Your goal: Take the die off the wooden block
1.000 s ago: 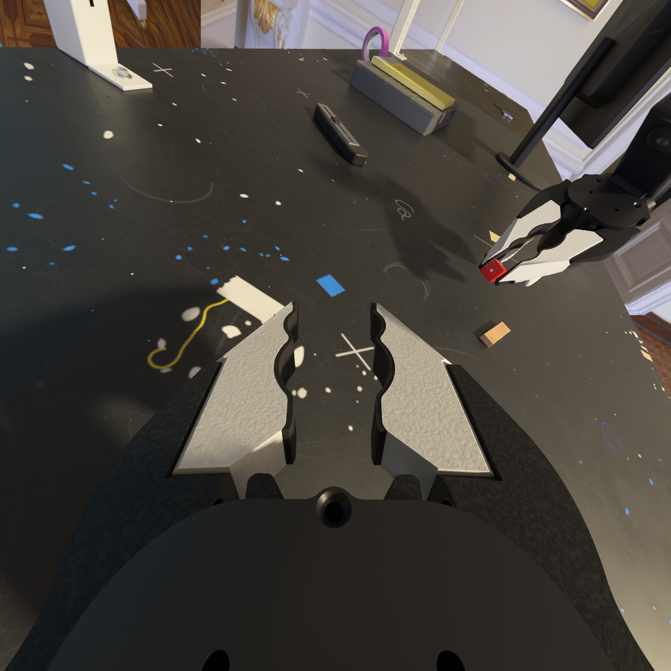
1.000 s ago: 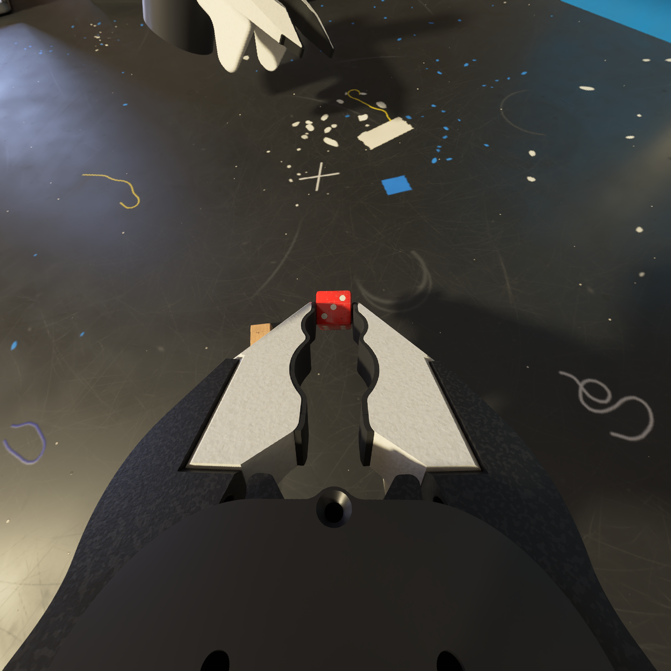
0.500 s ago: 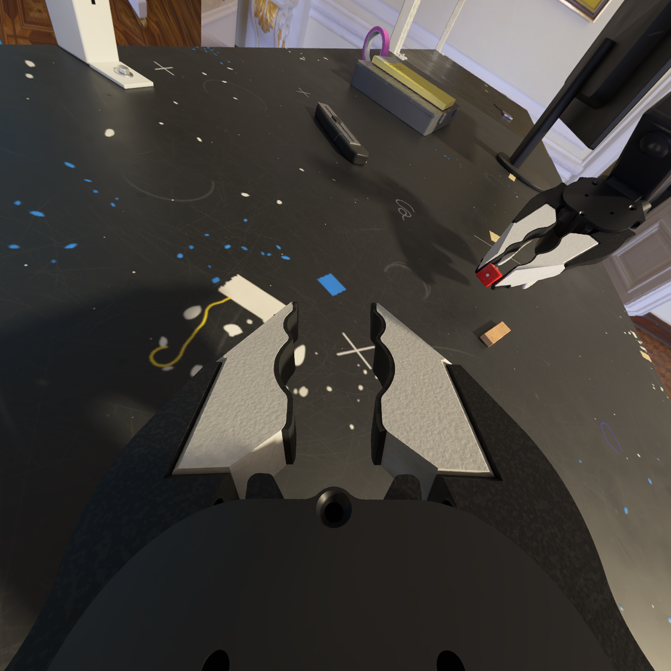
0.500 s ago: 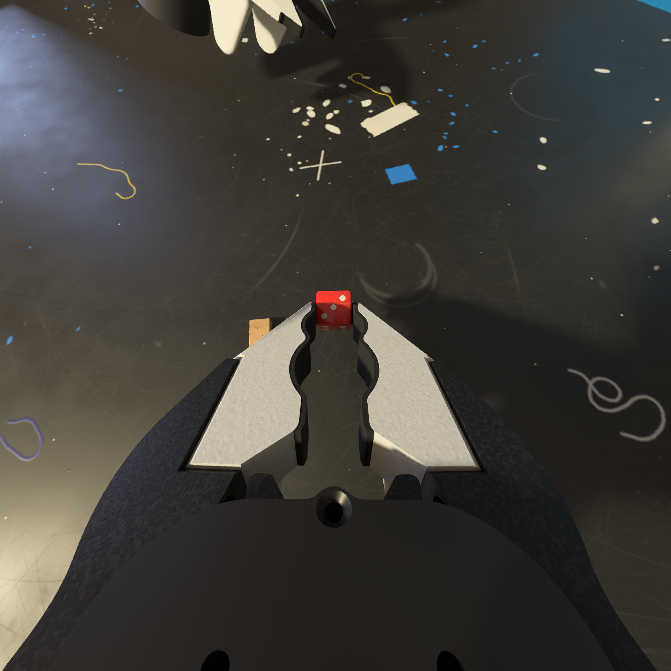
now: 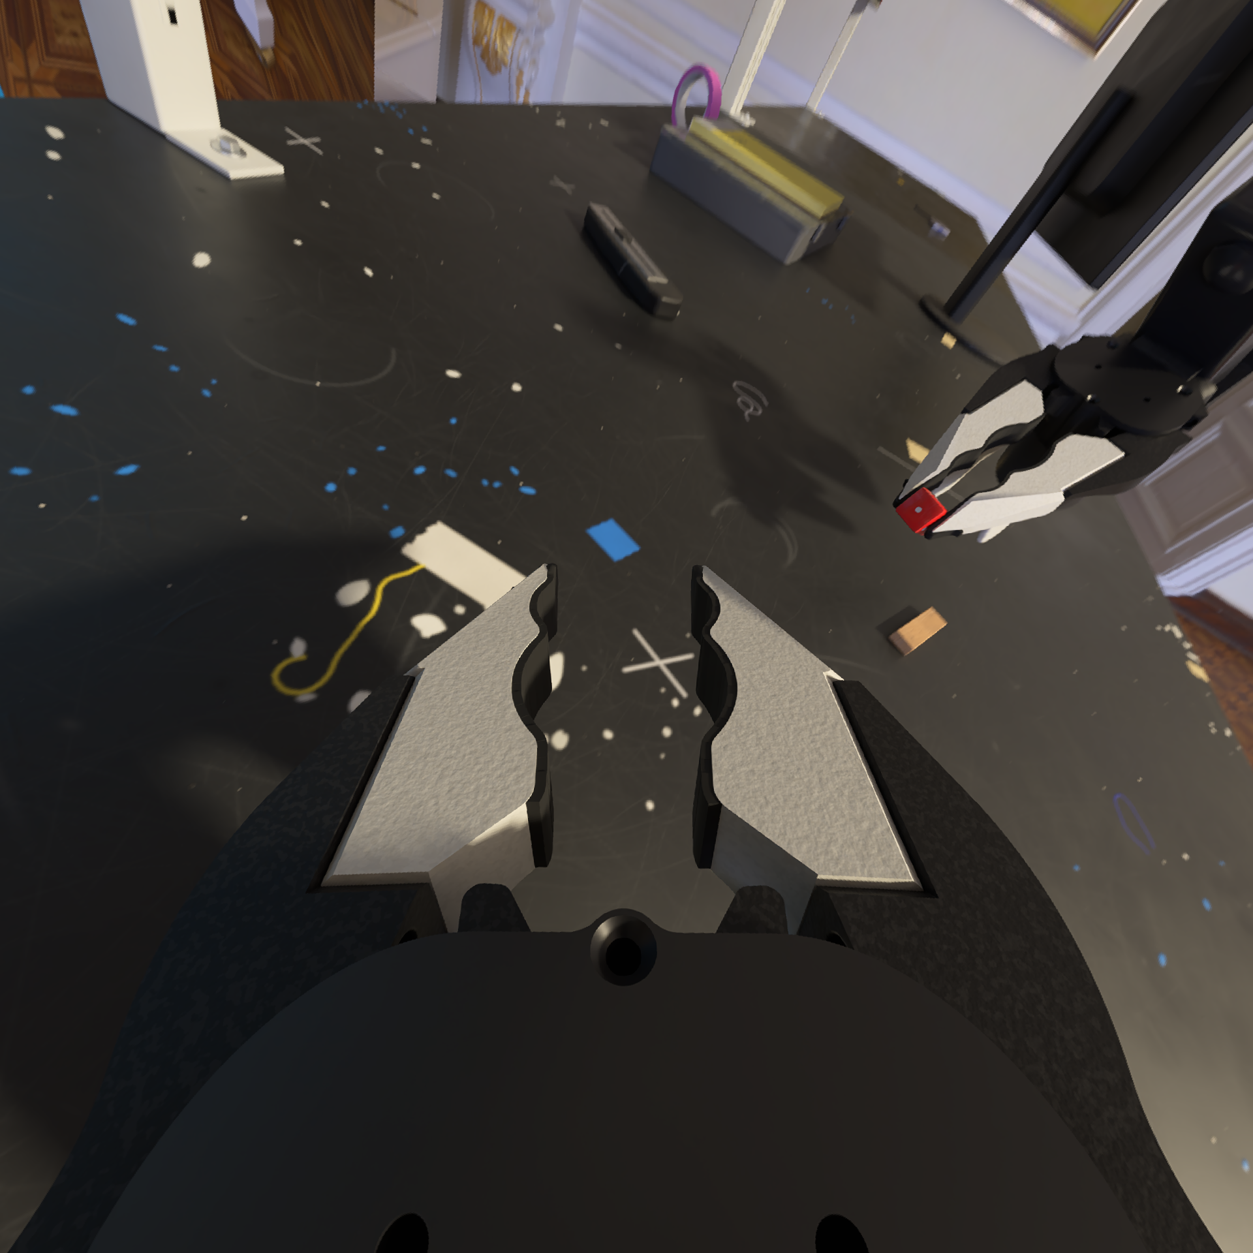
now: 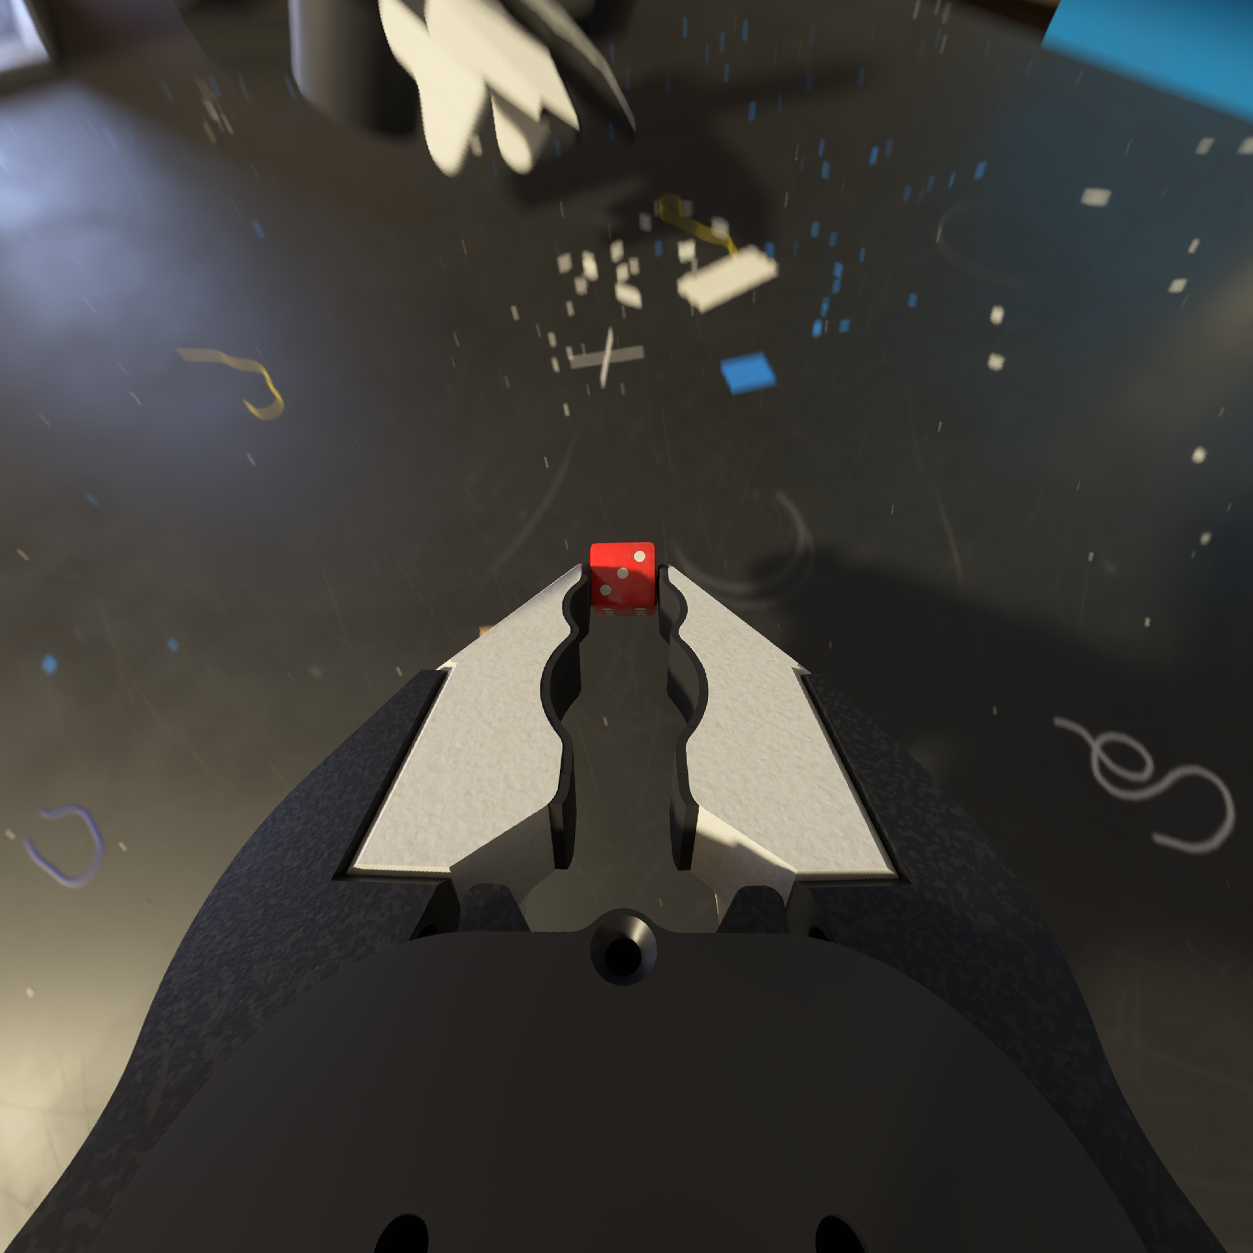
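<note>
My right gripper (image 6: 622, 576) is shut on the red die (image 6: 622, 573) at its fingertips and holds it in the air above the dark table. In the left wrist view the same gripper (image 5: 925, 519) shows at the right with the die (image 5: 919, 508) in its tips. The small wooden block (image 5: 915, 629) lies bare on the table below and in front of it. In the right wrist view only a sliver of the block (image 6: 484, 631) shows beside the left finger. My left gripper (image 5: 624, 576) is open and empty over a white cross mark.
The black table (image 5: 339, 441) carries paint specks, a blue square (image 5: 612, 540) and a white strip (image 5: 461, 563). At the back lie a black bar (image 5: 630, 261), a grey box with a yellow top (image 5: 752, 183) and a white post (image 5: 176, 88). A black stand (image 5: 1017, 224) rises at the right.
My right gripper has moved with the die higher and farther from the wooden block; its view is now blurred by motion. My left gripper has stayed still and open.
</note>
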Tool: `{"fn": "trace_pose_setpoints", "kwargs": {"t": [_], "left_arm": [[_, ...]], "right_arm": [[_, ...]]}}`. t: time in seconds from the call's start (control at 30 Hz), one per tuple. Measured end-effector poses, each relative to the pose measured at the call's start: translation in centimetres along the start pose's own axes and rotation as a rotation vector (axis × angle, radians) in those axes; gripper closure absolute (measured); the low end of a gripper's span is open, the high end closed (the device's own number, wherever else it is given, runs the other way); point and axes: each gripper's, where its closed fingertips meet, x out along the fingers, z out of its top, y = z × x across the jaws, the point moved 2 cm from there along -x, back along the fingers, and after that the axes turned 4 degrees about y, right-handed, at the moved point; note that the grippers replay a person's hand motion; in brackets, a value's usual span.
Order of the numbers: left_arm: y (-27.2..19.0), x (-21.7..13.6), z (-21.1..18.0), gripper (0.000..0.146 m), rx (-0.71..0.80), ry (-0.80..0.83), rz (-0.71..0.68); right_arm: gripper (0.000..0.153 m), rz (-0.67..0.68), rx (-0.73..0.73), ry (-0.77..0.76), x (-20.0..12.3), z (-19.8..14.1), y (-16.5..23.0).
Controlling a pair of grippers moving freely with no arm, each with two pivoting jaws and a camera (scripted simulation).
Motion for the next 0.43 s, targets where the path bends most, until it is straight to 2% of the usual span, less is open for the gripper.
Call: {"fn": "trace_pose_setpoints", "kwargs": {"t": [0.1,0.23,0.43], "left_arm": [[-1.6,0.2,1.9,0.108,-0.069,-0.105,-0.067],[-6.0,1.2,4.4,0.107,-0.25,-0.257,-0.284],[-10.3,3.6,4.2,0.106,-0.414,-0.215,-0.458]], "right_arm": [[0.134,0.023,0.036,-0.194,-1.0,3.4,0.5],[0.134,0.018,0.089,-0.406,-2.2,6.9,0.8],[0.134,0.067,0.163,-0.499,-2.2,8.3,1.3]]}}
